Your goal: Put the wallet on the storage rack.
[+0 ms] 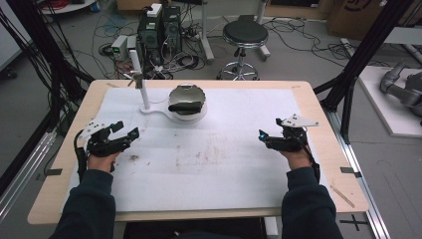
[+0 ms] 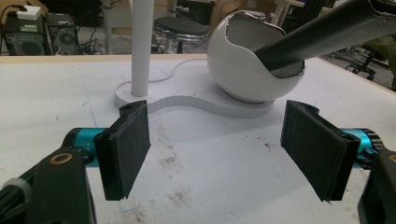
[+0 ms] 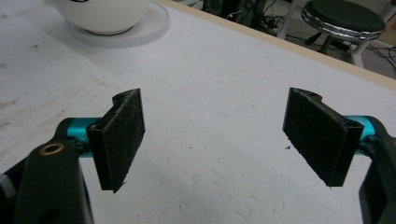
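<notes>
A white egg-shaped bowl (image 1: 187, 97) with a jagged metal-edged opening stands on a flat white base (image 1: 149, 110) at the back middle of the table. A dark rolled thing (image 1: 185, 106) lies in its mouth and sticks out toward the upper right in the left gripper view (image 2: 327, 35). A white post (image 1: 142, 84) rises from the same base. My left gripper (image 1: 127, 130) rests at the table's left, open and empty, its jaws facing the bowl (image 2: 252, 70). My right gripper (image 1: 262, 137) sits at the right, open over bare white cover, nothing between its pads (image 3: 123, 135).
A white foam cover (image 1: 209, 164) with brown stains lies over the wooden table (image 1: 59, 169). Beyond the far edge stand a black stool (image 1: 245, 35), computer cases (image 1: 159, 30) and tangled cables. Black frame posts (image 1: 348, 94) rise at the right.
</notes>
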`<state>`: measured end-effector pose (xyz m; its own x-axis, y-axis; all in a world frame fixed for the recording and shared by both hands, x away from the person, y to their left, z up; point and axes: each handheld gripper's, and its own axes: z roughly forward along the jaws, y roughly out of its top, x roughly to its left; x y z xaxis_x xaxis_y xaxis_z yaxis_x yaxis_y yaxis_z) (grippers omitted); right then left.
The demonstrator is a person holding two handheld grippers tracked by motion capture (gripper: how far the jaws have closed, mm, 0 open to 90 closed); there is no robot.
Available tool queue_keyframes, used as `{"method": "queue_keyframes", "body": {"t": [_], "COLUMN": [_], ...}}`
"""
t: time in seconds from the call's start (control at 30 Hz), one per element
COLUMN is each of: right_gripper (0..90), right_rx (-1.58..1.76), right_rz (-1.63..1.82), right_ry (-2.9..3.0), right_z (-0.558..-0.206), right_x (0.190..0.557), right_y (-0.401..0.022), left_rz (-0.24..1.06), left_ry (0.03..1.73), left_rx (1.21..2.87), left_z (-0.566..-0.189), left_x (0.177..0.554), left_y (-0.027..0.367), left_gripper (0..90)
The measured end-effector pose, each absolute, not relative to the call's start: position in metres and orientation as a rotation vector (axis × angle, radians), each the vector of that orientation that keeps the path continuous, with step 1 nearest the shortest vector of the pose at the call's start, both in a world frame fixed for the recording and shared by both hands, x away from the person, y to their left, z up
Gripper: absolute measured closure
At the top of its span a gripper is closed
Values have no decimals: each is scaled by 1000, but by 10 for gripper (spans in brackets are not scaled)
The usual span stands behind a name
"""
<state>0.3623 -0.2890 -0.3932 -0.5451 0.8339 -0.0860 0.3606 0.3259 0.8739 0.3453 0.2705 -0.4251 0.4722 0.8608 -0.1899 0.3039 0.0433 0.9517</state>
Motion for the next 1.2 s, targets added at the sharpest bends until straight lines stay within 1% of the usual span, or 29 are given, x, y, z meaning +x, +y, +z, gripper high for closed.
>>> {"method": "queue_keyframes", "body": {"t": [0.27, 0.5, 1.2], "right_gripper": [211, 210, 211], "right_rx": [1099, 1081, 1080], "right_rz": [1156, 1177, 1168], "right_ry": [2060, 2033, 2044], "right_z": [-408, -402, -406], "right_x": [357, 354, 356], "right_y": [-289, -286, -285], "left_rz": [591, 600, 603], "left_ry": [1046, 1041, 1058], "left_rx": [1535, 1533, 1527], "left_z": [-423, -422, -424], "left_x": [339, 334, 338], "left_y": [269, 271, 272], "left_gripper": [238, 238, 243]}}
